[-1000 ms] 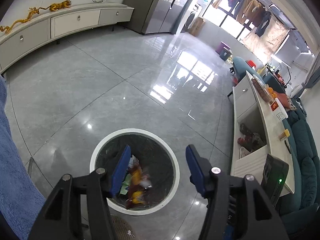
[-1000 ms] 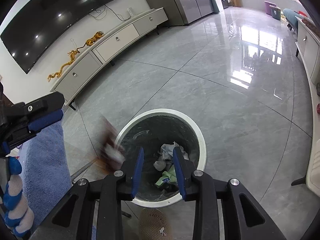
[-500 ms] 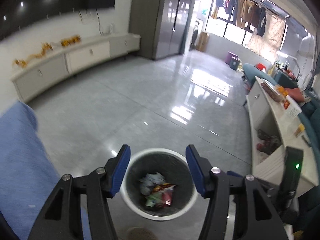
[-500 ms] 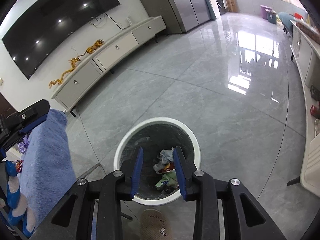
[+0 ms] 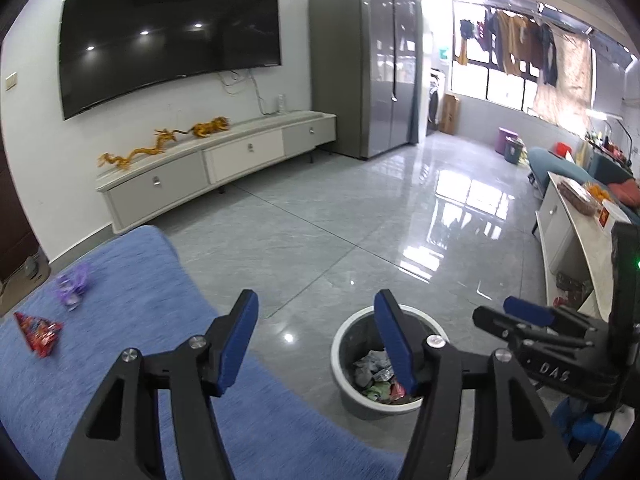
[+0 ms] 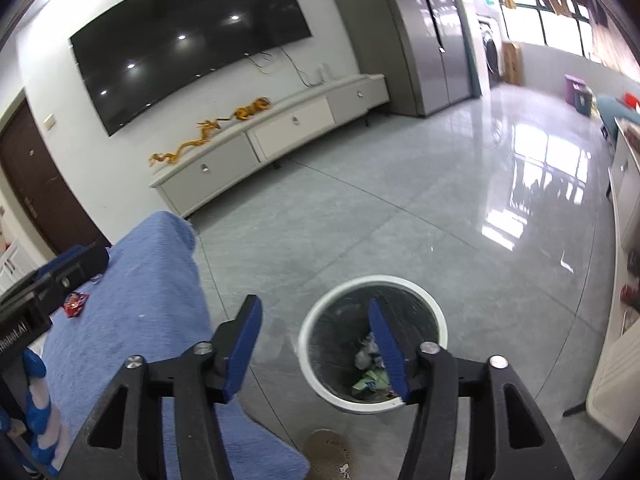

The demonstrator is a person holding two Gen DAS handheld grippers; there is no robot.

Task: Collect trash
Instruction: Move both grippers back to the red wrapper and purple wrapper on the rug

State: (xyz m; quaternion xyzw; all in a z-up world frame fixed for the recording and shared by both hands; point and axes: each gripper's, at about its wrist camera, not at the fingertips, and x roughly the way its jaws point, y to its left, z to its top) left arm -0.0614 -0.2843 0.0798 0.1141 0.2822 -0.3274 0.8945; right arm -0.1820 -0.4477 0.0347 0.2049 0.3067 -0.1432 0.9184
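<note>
A white-rimmed waste bin stands on the grey tiled floor with crumpled wrappers inside. My left gripper hangs above and to the left of it, open and empty. A red snack wrapper and a purple wrapper lie on the blue cloth-covered surface at the left. In the right wrist view my right gripper is over the bin, its jaws opening with nothing between them. The red wrapper lies far left, by the left gripper.
A low white TV cabinet with yellow dragon figures runs along the far wall under a large screen. A tall grey fridge stands behind. A white side cabinet lines the right edge. A tan slipper lies just before the bin.
Both grippers have risen and tilted up from the bin, bringing the blue cloth and its wrappers into view. A wrapper fell into the bin. The right jaws have widened.
</note>
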